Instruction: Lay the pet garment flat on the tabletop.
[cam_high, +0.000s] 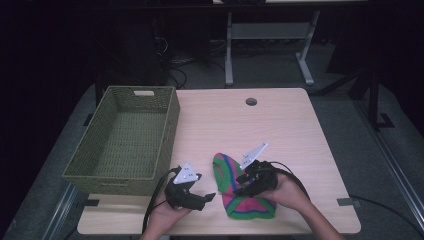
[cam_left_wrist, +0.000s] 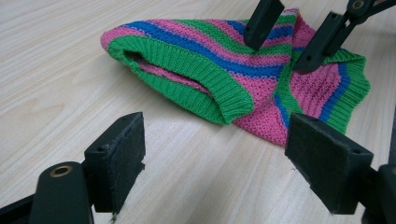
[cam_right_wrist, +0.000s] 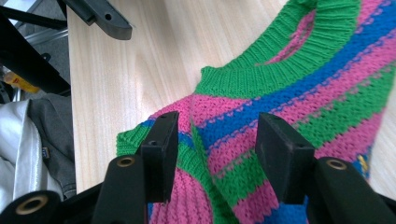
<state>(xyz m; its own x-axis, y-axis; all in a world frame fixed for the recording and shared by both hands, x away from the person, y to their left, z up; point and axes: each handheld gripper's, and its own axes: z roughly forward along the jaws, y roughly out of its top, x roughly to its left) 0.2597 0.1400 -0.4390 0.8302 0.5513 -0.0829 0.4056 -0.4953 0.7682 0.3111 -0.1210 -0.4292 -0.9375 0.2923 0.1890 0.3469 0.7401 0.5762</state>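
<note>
1. Striped knitted garment lies on the table, lower centre of the high view, right of the green basket.
2. Your right gripper sits over it, jaws parted, fabric between them, not pinched.
3. Your left gripper, lower left, stands wide open just beside the garment.

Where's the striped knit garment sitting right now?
In the high view the striped knit garment lies near the table's front edge, right of the green wicker basket, between the left gripper and right gripper.
</note>
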